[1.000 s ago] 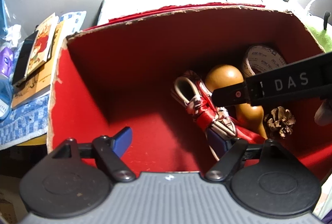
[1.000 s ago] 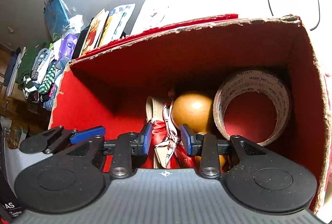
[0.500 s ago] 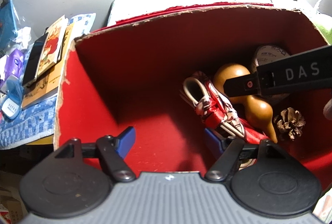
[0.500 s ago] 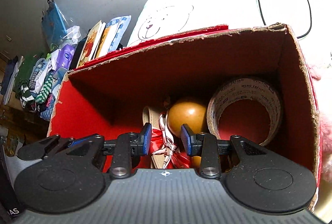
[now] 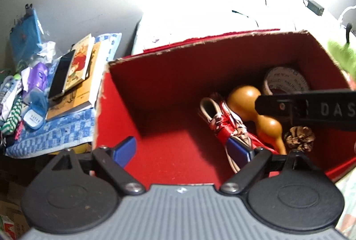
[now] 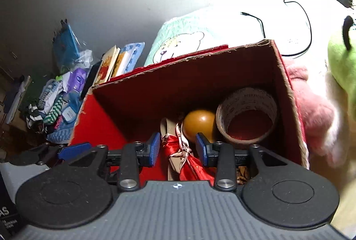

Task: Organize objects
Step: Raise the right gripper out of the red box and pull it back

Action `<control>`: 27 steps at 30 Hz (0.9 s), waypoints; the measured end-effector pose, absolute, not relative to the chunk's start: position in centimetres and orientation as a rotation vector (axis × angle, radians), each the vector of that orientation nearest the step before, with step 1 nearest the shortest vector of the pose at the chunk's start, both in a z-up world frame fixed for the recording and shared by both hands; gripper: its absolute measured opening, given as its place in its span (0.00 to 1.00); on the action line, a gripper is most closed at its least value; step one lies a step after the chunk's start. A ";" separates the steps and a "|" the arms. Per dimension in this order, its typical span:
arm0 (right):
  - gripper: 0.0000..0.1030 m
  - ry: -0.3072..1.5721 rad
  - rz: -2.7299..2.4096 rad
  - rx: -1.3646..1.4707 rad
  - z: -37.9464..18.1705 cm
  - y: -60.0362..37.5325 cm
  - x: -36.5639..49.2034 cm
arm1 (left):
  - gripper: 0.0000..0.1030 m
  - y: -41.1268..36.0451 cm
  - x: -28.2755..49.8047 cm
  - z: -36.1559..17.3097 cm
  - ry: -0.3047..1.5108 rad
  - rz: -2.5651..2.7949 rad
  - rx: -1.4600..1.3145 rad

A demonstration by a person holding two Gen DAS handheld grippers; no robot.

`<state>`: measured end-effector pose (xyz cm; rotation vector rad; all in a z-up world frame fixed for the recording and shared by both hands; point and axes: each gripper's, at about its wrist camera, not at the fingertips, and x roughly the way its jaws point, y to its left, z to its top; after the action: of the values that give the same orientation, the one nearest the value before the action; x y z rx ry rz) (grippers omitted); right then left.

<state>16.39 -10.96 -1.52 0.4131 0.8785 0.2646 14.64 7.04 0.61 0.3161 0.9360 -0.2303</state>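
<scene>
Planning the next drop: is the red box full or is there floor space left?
Space left: red box holds gourd, tape roll, pinecone; its left floor is bare.

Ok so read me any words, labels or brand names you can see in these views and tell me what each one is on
"DAS": white letters on the black body of the right tool, cut off at the frame edge.
"AS": on the black body of the left tool, cut off; smaller lines beneath are unreadable.
Tape roll: print runs around its band, too blurred to read.
Small blue and white packet: a label, too small to read.
Books: cover text unreadable.
</scene>
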 end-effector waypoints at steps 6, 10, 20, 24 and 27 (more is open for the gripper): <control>0.37 0.794 0.279 0.425 0.3 -11.7 13.3 | 0.88 7.4 12.7 2.2 0.910 -0.202 0.331; 0.39 0.748 0.285 0.416 1.1 -11.7 11.4 | 0.88 7.6 11.1 3.2 0.894 -0.190 0.337; 0.57 0.652 0.284 0.402 1.6 -10.9 7.8 | 0.90 8.8 8.1 4.1 0.890 -0.163 0.339; 0.58 0.644 0.303 0.420 1.3 -10.4 6.7 | 0.92 9.4 6.9 4.4 0.888 -0.164 0.341; 0.58 0.646 0.310 0.429 1.1 -10.0 6.0 | 0.92 9.9 6.3 4.5 0.883 -0.163 0.346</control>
<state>6.05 -9.97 1.06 0.4288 0.6462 0.3100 6.31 9.88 4.47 0.3458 0.8835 -0.1632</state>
